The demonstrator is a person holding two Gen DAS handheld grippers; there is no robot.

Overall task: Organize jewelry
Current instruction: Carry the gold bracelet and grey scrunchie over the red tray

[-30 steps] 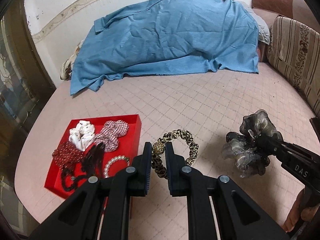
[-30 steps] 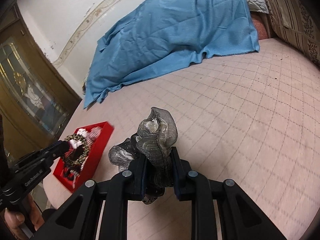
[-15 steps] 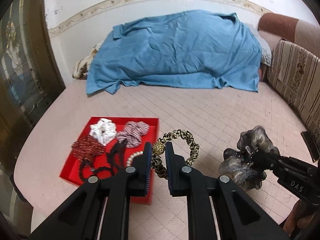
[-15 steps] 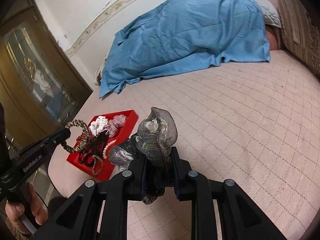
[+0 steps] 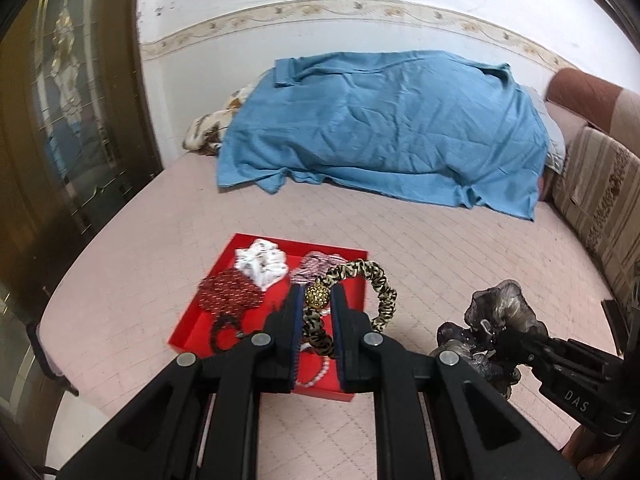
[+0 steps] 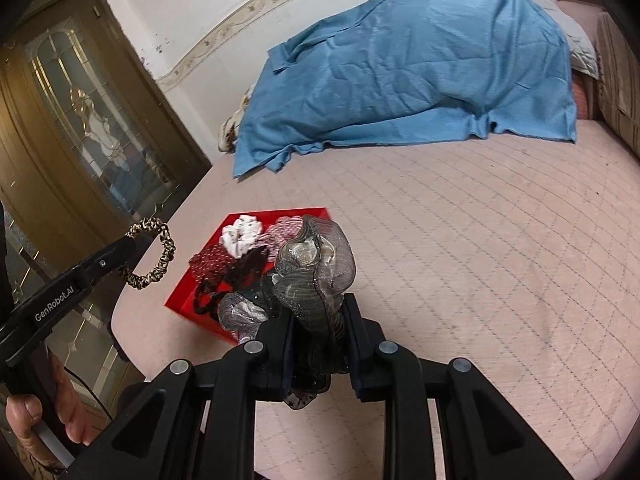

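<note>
My left gripper [image 5: 317,300] is shut on a leopard-print scrunchie [image 5: 374,280] with a gold bead, held in the air above the right part of the red tray [image 5: 192,330]. The scrunchie also shows in the right wrist view [image 6: 160,254]. My right gripper [image 6: 318,316] is shut on a grey sheer scrunchie [image 6: 316,264], held above the bed to the right of the red tray [image 6: 180,300]; it also shows in the left wrist view [image 5: 496,320]. The tray holds a white scrunchie [image 5: 262,266], a red one [image 5: 230,292], a pink striped one, a black one and a pearl bracelet [image 5: 318,372].
The tray lies on a pink quilted bed [image 5: 440,248] near its front left edge. A blue sheet [image 5: 384,128] covers a mound at the back. A striped cushion [image 5: 600,200] stands at the right. A glass-panelled door [image 6: 80,120] is at the left.
Both grippers have moved left toward the tray with their scrunchies. The leopard scrunchie is now over the tray's right part, and the grey scrunchie is closer to the tray.
</note>
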